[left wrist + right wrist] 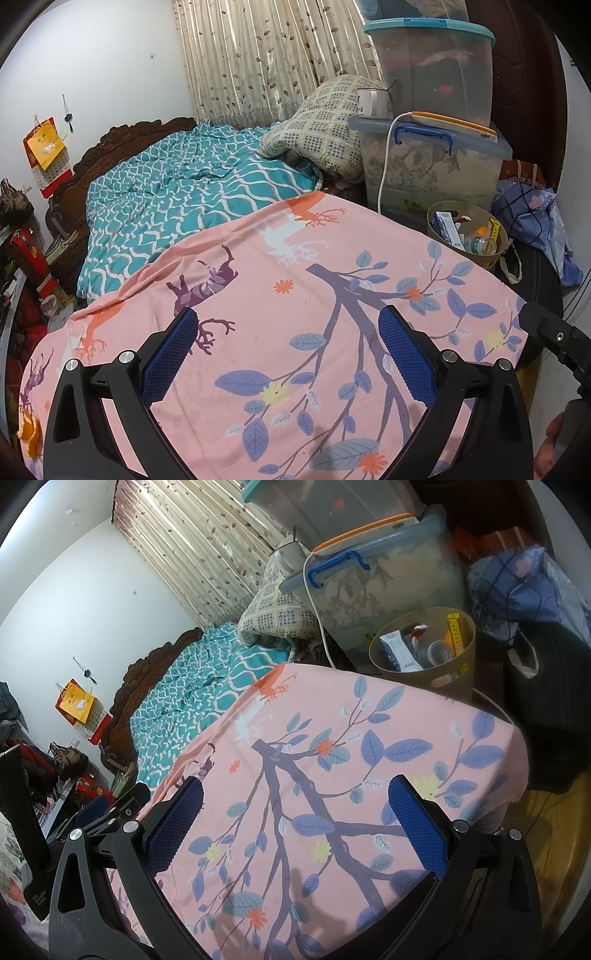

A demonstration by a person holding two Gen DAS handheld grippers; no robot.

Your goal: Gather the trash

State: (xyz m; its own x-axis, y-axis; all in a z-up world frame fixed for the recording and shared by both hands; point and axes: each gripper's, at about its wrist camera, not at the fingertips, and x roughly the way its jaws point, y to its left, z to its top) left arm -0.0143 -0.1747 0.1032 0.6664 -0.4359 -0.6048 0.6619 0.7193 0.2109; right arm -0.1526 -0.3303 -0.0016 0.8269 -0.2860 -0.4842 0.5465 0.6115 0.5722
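Note:
An olive-brown trash bin stands just past the far right corner of the pink floral bed cover. It holds a blue-and-white carton, a clear bottle and a yellow box. The bin also shows in the right wrist view, with the carton and bottle inside. My left gripper is open and empty above the cover. My right gripper is open and empty above the same cover.
Stacked clear storage boxes with a white cable and an enamel mug stand behind the bin. A teal quilt and checked pillow lie further up the bed. A blue cloth bundle and dark bags sit right.

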